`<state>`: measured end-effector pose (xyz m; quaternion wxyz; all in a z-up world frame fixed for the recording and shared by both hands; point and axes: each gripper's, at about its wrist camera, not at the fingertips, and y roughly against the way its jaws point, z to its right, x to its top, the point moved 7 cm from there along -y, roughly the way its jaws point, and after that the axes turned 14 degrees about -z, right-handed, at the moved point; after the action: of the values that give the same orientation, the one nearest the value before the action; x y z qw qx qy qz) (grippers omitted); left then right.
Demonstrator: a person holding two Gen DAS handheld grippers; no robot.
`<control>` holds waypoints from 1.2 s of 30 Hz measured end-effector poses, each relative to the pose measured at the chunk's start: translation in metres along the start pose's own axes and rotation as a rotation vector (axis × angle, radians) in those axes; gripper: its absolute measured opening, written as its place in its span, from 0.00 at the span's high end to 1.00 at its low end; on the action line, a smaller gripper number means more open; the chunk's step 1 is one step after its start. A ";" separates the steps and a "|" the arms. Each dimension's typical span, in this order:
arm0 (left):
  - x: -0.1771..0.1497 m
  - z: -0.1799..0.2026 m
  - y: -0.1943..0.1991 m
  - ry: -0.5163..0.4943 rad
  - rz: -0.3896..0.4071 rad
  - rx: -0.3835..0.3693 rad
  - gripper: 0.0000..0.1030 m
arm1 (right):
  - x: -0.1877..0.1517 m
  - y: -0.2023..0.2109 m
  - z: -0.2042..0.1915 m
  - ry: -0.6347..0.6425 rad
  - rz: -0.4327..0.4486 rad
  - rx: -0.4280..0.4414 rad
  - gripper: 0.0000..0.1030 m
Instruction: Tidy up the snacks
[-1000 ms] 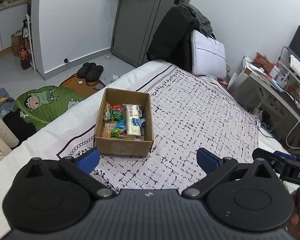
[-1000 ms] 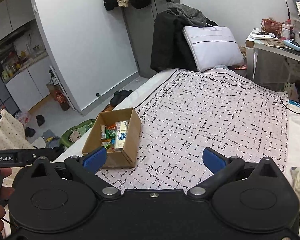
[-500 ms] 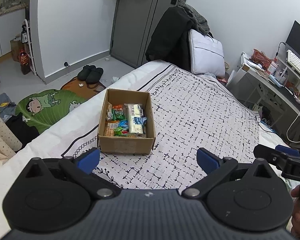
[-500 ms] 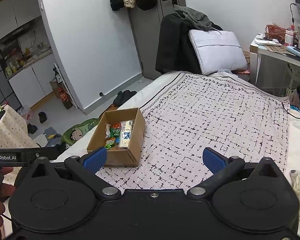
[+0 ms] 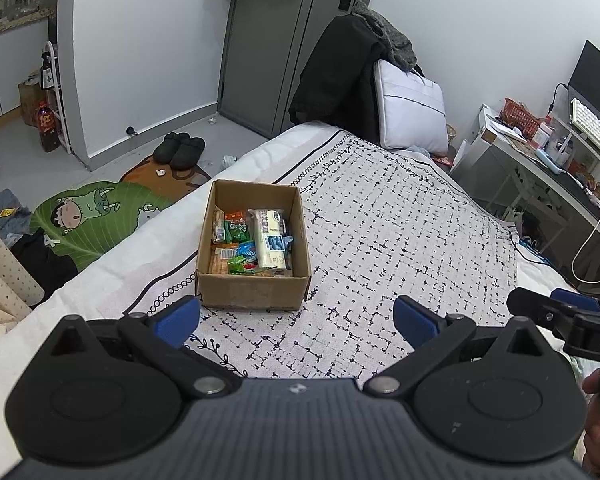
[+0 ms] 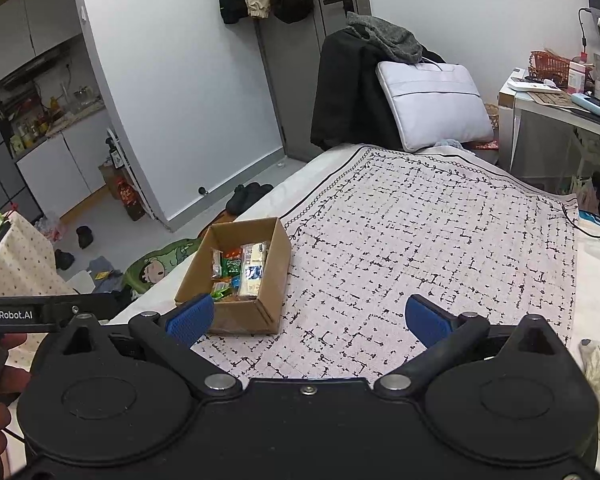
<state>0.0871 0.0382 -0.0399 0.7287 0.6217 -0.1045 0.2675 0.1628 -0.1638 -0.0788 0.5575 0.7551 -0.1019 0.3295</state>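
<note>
Since a second ago both of our grippers have drawn back and tipped up slightly, so the cardboard box (image 5: 254, 246) sits a little farther off and more of the door beyond it shows. We hold the left gripper (image 5: 296, 320) just short of the box's near wall, jaws spread wide and holding nothing. To the right of the box, the right gripper (image 6: 308, 320) hangs above the patterned bedspread (image 6: 440, 248), its jaws likewise released and empty, its left pad just before the box's near corner.

The box stands on the bedspread near the bed's left edge, flaps open. Reading across it from the left wall: small clear and orange packets (image 5: 222, 240), then green wrappers (image 5: 238, 232) with a blue one below them, and against the right wall a long pale biscuit pack (image 5: 271, 242) lying lengthwise. Everything we see of the snacks is already inside; nothing edible lies loose on the bedspread around the box.

We judge these packets light, soft and crinkly, their film likely slick, so a pinch across a flat middle or a sealed end should hold best. The long pack looks stiffer but its contents may crumble; we would take it across its narrow width, gently. The box itself seems light and rigid enough to grip by a wall.
</note>
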 end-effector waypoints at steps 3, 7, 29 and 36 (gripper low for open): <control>0.001 0.000 0.001 -0.001 0.003 0.000 0.01 | 0.000 0.000 -0.001 0.002 0.000 0.002 0.00; 0.001 0.001 0.002 -0.001 0.004 -0.001 0.01 | 0.000 0.001 -0.001 0.004 0.001 0.004 0.00; -0.002 0.005 0.001 -0.013 0.004 0.005 0.01 | -0.002 0.001 -0.002 0.002 -0.003 0.008 0.00; -0.003 0.004 -0.002 -0.012 0.000 0.001 0.01 | -0.004 -0.002 -0.001 0.001 -0.013 0.007 0.00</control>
<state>0.0861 0.0331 -0.0419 0.7276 0.6238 -0.1088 0.2637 0.1605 -0.1626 -0.0827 0.5571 0.7575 -0.0956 0.3267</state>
